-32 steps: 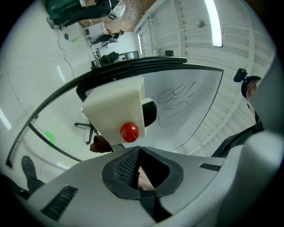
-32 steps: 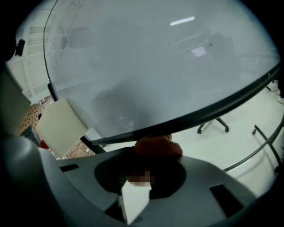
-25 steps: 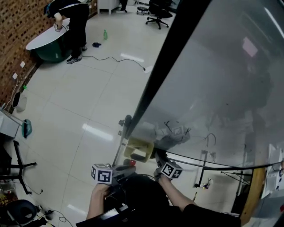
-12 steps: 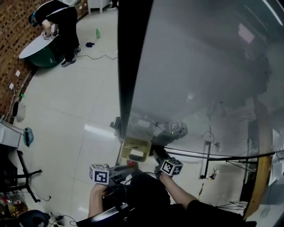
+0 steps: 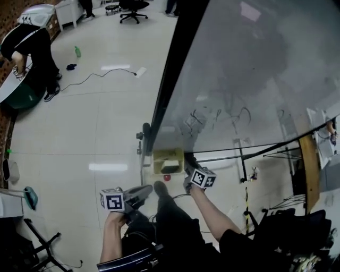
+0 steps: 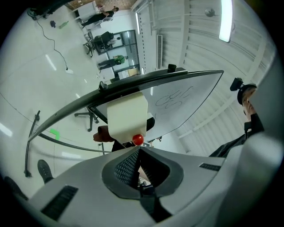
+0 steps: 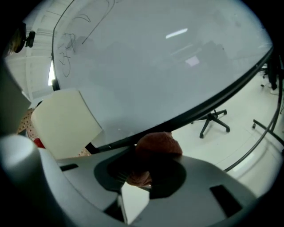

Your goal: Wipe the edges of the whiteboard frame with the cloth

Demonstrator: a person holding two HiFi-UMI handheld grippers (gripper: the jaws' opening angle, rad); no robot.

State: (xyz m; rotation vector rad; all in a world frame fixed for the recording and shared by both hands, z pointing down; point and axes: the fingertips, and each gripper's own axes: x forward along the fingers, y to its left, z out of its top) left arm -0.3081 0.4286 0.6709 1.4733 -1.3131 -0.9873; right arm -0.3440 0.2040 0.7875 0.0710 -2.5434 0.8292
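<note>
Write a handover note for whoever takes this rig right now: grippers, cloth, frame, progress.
Left gripper: jaws shut, nothing in them, held back from the board.
Right gripper: shut on the crumpled reddish-brown cloth.
The cloth sits against the black whiteboard frame, on its lower edge near the corner, beside the cream box mounted there.
Done: cloth gripped and brought to the frame. How much has been wiped cannot be told.
Left: run the cloth along the frame's edges.

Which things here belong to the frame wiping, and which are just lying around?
Job: cloth, clamped in the right gripper; black whiteboard frame.
Lying about: cream box at the board's corner; green bottle, cable and office chair on the floor.
</note>
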